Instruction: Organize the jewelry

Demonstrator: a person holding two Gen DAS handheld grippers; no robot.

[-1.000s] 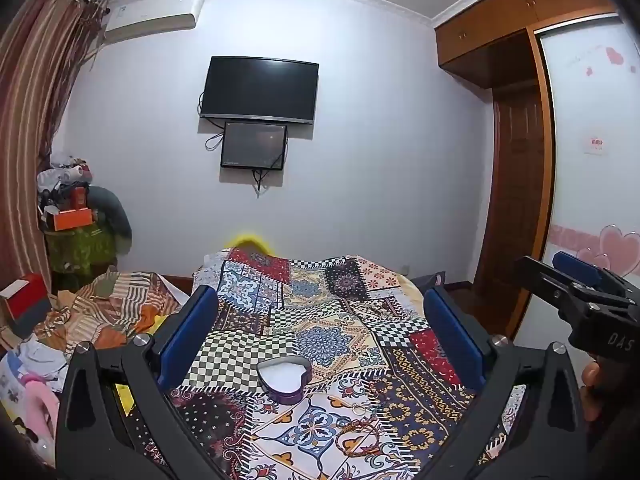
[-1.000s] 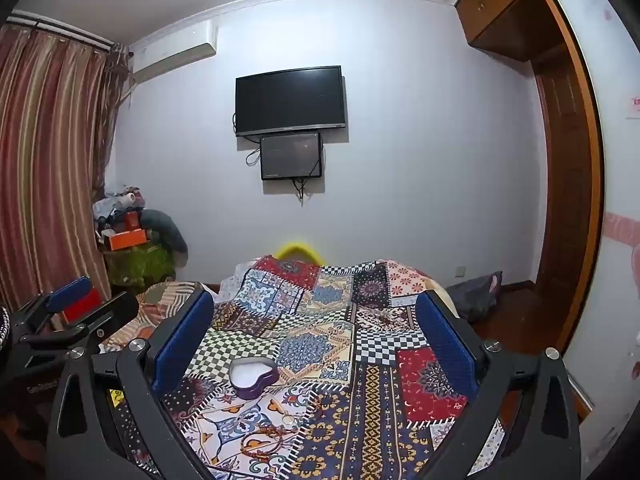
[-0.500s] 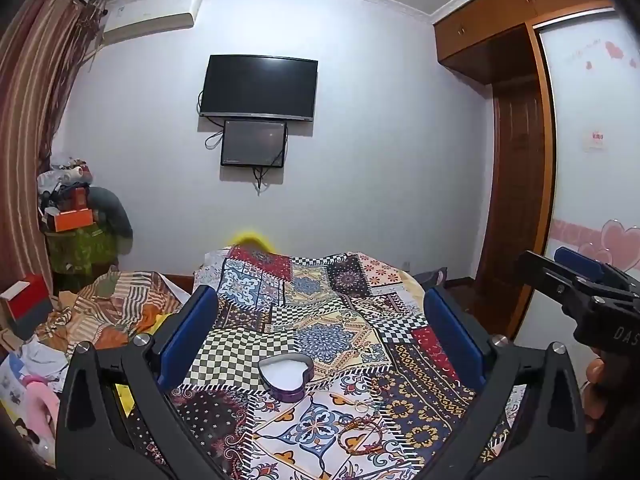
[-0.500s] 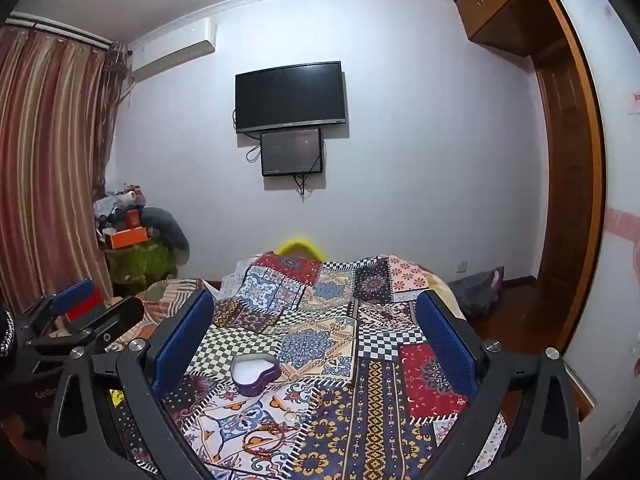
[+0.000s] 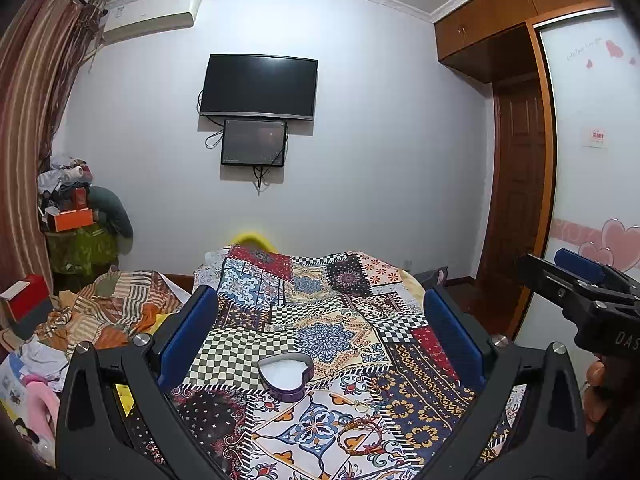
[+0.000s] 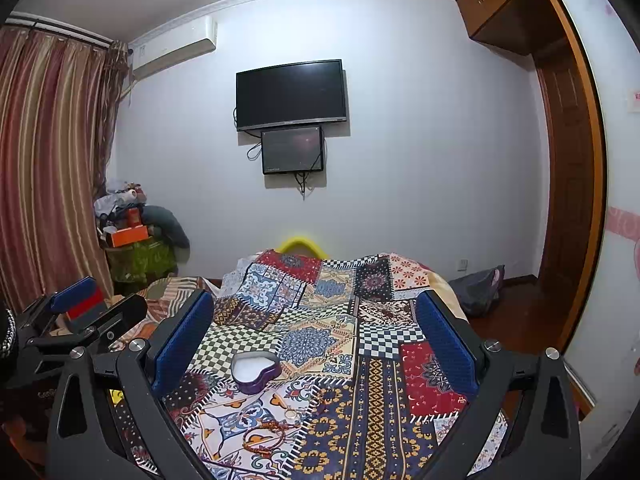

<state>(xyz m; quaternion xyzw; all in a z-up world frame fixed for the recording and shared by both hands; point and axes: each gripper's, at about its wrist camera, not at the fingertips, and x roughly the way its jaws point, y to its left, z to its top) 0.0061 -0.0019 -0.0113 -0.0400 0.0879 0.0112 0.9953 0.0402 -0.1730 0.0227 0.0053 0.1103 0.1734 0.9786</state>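
Observation:
A purple heart-shaped box (image 5: 285, 375) with a white lining lies open on the patchwork bedspread (image 5: 320, 320); it also shows in the right wrist view (image 6: 255, 370). In front of it lie a small ring (image 5: 362, 407) and a red beaded bracelet (image 5: 360, 440); the right wrist view shows the ring (image 6: 291, 413) and the bracelet (image 6: 266, 436) too. My left gripper (image 5: 320, 344) is open and empty, above the near end of the bed. My right gripper (image 6: 314, 344) is open and empty beside it.
A heap of striped bedding and clothes (image 5: 100, 316) lies left of the bed. A cluttered stand (image 5: 76, 232) is in the far left corner. A wardrobe (image 5: 592, 200) stands at the right. A TV (image 5: 258, 86) hangs on the far wall.
Both grippers have tilted or drifted slightly, so the bed sits a little lower in view. Nothing on the bed has moved. Both grippers stay open.

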